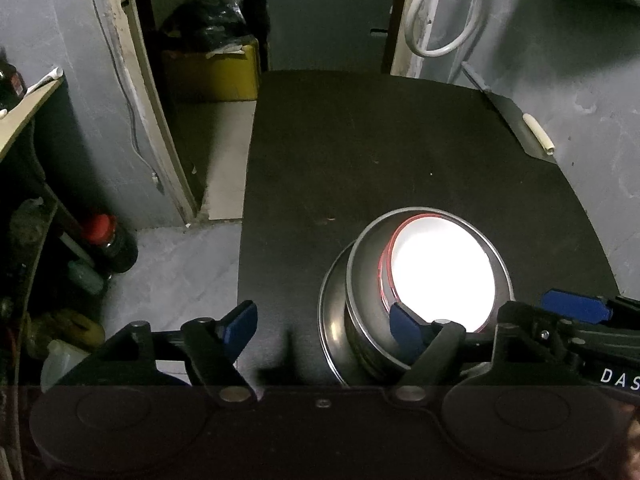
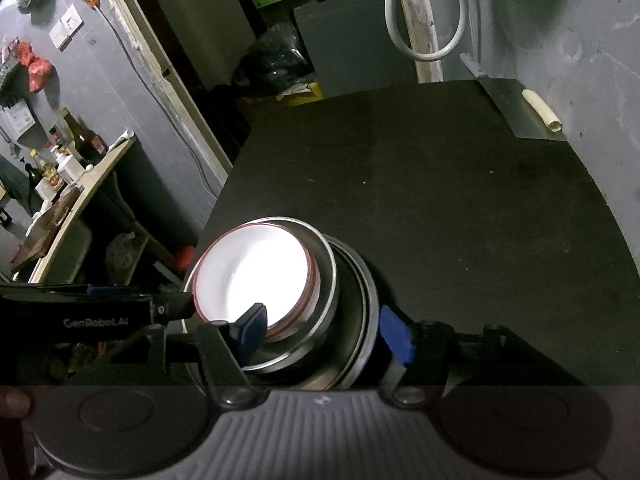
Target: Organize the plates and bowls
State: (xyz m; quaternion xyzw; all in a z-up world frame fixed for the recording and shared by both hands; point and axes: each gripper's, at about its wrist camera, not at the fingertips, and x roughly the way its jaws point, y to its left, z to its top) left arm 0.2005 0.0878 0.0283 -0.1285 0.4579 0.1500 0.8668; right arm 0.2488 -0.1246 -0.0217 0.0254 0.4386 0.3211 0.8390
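Note:
A stack of dishes stands on the black table (image 1: 360,152): a white plate with a red rim (image 1: 440,268) lies inside a steel bowl (image 1: 364,280), which sits on a wider steel plate (image 1: 330,320). The stack also shows in the right wrist view, with the white plate (image 2: 256,276), the steel bowl (image 2: 326,280) and the steel plate (image 2: 366,320). My left gripper (image 1: 324,326) is open and empty, just left of the stack, its right finger over the bowl's near rim. My right gripper (image 2: 324,332) is open, its fingers on either side of the stack's near edge.
The table's left edge (image 1: 244,208) drops to the floor. A side shelf (image 2: 80,184) with bottles stands at the left. A metal sheet with a white tube (image 1: 538,134) lies at the table's far right corner. A white hose (image 1: 436,20) hangs on the wall behind.

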